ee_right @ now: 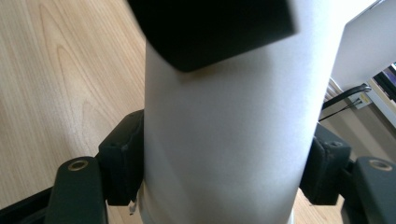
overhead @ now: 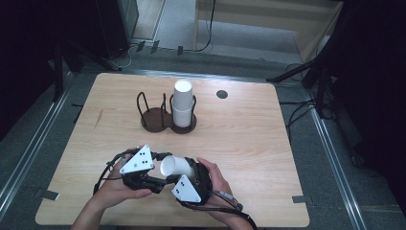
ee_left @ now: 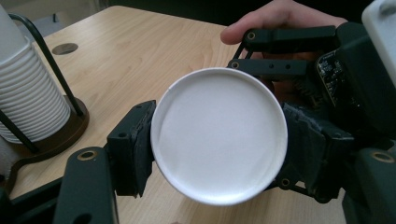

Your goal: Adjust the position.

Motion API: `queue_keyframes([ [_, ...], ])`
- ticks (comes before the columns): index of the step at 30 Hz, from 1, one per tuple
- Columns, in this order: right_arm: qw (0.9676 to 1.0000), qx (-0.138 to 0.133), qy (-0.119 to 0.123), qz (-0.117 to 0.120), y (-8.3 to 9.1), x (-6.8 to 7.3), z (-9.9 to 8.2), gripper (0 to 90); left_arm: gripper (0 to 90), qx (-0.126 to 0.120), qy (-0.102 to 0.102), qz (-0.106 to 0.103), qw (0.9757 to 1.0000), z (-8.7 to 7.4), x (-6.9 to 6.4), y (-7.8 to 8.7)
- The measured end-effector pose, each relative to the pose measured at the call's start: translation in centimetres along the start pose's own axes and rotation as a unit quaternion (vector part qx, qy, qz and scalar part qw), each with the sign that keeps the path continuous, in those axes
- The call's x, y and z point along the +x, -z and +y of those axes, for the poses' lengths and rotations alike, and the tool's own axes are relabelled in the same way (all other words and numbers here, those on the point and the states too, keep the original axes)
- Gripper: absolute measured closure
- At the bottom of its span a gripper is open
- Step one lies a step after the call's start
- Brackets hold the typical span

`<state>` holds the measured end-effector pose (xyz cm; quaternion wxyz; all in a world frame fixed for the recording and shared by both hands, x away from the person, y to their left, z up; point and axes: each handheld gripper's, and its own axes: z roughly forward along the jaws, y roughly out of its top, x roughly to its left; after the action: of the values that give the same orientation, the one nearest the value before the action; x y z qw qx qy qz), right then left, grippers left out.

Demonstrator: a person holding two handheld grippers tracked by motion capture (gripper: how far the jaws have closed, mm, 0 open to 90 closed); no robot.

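A white paper cup (overhead: pixel 176 166) lies on its side just above the front of the wooden table (overhead: pixel 249 148), held between both grippers. My left gripper (overhead: pixel 162 174) comes in from the left. In the left gripper view the cup's round base (ee_left: pixel 219 135) faces the camera, and both black jaws hug its sides. My right gripper (overhead: pixel 189 173) holds the cup's wall (ee_right: pixel 224 116) further along, with a pad pressed on each side. The blurred dark block over the cup at the top of the right gripper view is a jaw of the left gripper.
A dark two-ring cup holder (overhead: pixel 154 120) stands mid-table. Its right ring holds a stack of white cups (overhead: pixel 182 103), also seen as the stack of white cups (ee_left: pixel 23 93) in the left gripper view; the left ring is bare. A round grommet hole (overhead: pixel 221 94) lies behind it.
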<state>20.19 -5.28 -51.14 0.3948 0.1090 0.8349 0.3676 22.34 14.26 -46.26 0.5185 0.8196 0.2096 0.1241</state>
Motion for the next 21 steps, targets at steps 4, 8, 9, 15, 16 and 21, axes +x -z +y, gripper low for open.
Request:
queue_keyframes([
  [4,1.0,0.001,0.006,0.002,0.0,-0.1,0.0,27.7,32.5,-0.007,-0.003,-0.008,0.9999,-0.1,0.0,0.1],
  [8,1.0,-0.001,-0.008,0.004,0.1,-0.4,0.0,21.5,33.9,-0.023,0.005,-0.008,0.9997,-0.2,0.3,0.3],
  [9,0.9997,0.001,-0.025,0.001,0.2,-0.8,0.0,15.8,34.4,-0.03,0.007,0.008,0.9995,-0.3,0.6,0.5],
  [15,0.9983,-0.01,-0.056,-0.013,0.7,-2.0,0.0,13.1,34.8,-0.088,0.028,0.047,0.9946,-0.7,1.6,1.4],
  [16,0.9978,-0.012,-0.063,-0.014,0.8,-2.2,0.0,12.9,34.8,-0.103,0.032,0.06,0.9924,-0.8,1.7,1.6],
  [21,0.9941,-0.027,-0.099,-0.036,1.2,-3.2,-0.1,12.4,34.4,-0.133,0.045,0.101,0.9849,-1.2,2.6,1.9],
])
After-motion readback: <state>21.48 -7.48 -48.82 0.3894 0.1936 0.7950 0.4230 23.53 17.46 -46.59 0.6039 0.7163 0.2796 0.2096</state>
